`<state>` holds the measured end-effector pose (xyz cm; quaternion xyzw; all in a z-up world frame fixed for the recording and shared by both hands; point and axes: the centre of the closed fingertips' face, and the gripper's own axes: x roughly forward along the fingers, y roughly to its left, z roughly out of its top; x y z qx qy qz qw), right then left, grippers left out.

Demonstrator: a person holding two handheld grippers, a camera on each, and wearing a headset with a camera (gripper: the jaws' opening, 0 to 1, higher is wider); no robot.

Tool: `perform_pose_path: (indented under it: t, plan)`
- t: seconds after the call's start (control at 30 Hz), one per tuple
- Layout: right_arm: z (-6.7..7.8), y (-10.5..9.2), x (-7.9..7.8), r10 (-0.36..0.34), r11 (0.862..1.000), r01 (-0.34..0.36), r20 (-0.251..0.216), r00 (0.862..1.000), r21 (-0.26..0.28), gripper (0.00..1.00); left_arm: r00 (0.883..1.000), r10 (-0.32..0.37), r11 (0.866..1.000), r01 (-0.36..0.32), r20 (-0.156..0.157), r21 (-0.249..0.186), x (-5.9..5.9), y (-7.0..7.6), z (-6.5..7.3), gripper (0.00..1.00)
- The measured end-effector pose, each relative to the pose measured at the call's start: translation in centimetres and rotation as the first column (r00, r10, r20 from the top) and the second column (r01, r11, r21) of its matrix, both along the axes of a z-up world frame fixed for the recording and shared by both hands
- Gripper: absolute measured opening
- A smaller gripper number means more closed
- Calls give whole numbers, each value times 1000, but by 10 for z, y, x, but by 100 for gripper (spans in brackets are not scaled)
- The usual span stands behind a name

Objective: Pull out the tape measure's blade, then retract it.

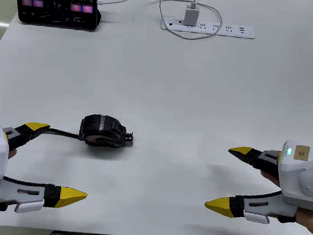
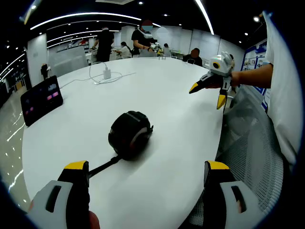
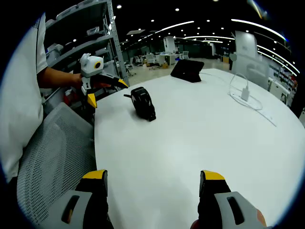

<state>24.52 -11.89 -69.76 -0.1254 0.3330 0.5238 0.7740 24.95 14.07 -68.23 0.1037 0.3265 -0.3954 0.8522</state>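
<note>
A black tape measure point(image 1: 103, 131) lies on the white table point(image 1: 191, 87), left of centre, with a black wrist strap trailing to the left. In the left gripper view the tape measure point(image 2: 129, 134) sits just ahead of the jaws. My left gripper point(image 1: 59, 162) is open near the front left edge, its upper jaw close to the strap's end. My right gripper point(image 1: 230, 179) is open at the front right, far from the tape measure point(image 3: 143, 102), with nothing between its fingers. The other gripper point(image 2: 209, 88) shows across the table, and likewise the left one point(image 3: 102, 86).
A dark tablet point(image 1: 57, 3) stands at the back left. A white power strip point(image 1: 208, 27) with a charger and looped cable point(image 1: 191, 15) lies at the back centre. A mesh chair point(image 3: 52, 157) is by the table's near edge. People sit at distant tables point(image 2: 143, 40).
</note>
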Motion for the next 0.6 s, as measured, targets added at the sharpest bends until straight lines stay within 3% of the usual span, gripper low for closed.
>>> perform_pose_path:
  t: [0.6]
  plan:
    - [0, 2, 3, 2, 1000, -2, 24, 1000, 7, 82, 1000, 4, 1000, -5, -3, -21, 0, -3, 2, 96]
